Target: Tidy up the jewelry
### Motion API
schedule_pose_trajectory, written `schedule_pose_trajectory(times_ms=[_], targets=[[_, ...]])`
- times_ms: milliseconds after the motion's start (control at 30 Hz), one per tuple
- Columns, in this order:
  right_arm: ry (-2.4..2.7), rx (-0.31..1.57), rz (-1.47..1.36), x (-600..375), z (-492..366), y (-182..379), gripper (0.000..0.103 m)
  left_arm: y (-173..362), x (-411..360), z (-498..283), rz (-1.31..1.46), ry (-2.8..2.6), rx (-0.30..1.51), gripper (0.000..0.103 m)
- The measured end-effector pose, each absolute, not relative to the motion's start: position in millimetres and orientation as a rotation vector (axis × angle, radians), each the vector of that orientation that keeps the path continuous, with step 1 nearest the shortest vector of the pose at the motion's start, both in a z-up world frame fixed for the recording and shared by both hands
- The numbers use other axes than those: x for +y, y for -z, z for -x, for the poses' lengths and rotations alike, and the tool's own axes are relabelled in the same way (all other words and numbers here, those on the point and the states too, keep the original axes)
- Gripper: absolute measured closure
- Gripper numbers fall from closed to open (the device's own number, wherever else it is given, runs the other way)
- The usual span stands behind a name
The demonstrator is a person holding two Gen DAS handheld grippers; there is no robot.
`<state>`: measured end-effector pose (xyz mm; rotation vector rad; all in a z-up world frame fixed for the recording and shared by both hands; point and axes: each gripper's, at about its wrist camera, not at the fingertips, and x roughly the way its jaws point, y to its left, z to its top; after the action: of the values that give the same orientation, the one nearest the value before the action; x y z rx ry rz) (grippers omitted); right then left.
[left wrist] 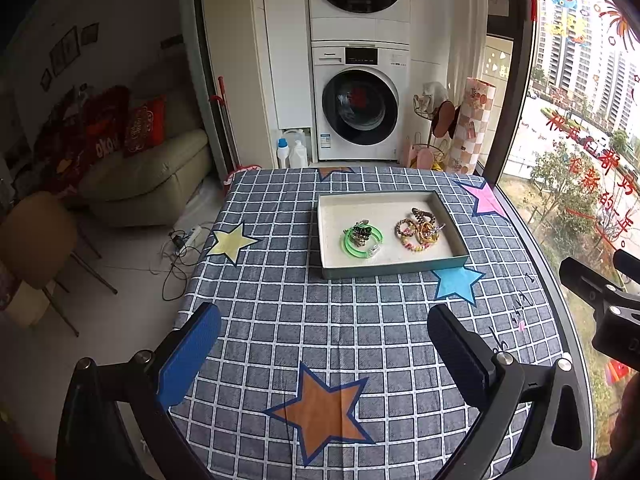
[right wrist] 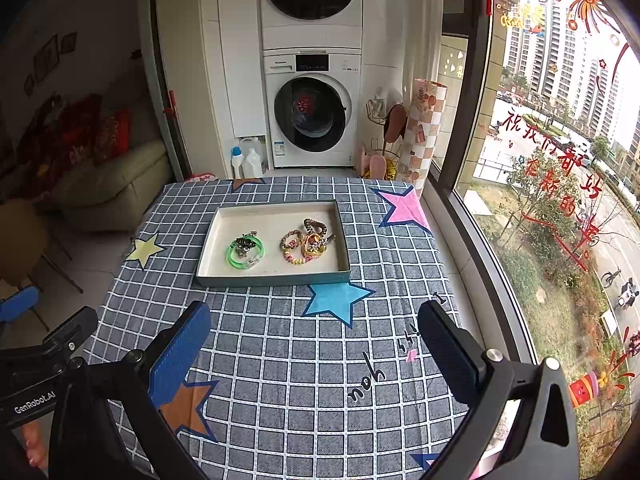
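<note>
The left gripper (left wrist: pixel 324 344) hangs above the checked tablecloth (left wrist: pixel 280 312) with its blue-padded fingers (left wrist: pixel 188 356) spread wide and nothing between them; the right gripper (right wrist: pixel 314 340) is likewise wide apart and empty, held near the table's window side. The jewelry lies in a shallow grey tray (left wrist: pixel 400 270) with a pale floor, set on the cloth well ahead of both grippers. Inside it are two separate clusters. On the left, two bright green bangles (left wrist: pixel 362 242) lie overlapped with a dark patterned hair clip (left wrist: pixel 360 233) on top of them. On the right is a heap of beaded bracelets (left wrist: pixel 416 236) in pink, yellow and brown, touching one another, with a brown claw clip (left wrist: pixel 423 214) at the far edge; how many bracelets are in this heap cannot be told.
</note>
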<state>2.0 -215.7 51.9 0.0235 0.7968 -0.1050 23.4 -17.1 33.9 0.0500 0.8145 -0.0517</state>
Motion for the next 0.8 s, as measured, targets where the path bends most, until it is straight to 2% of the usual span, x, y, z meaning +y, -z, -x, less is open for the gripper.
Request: schedule_pose_trajectory(times_ms=[800], targets=[[0.097,0.802,-0.023,-218.0,-3.7,-51.2,0.0,-33.8,-19.4,-25.6,-0.054,0.053,0.817,0.0]])
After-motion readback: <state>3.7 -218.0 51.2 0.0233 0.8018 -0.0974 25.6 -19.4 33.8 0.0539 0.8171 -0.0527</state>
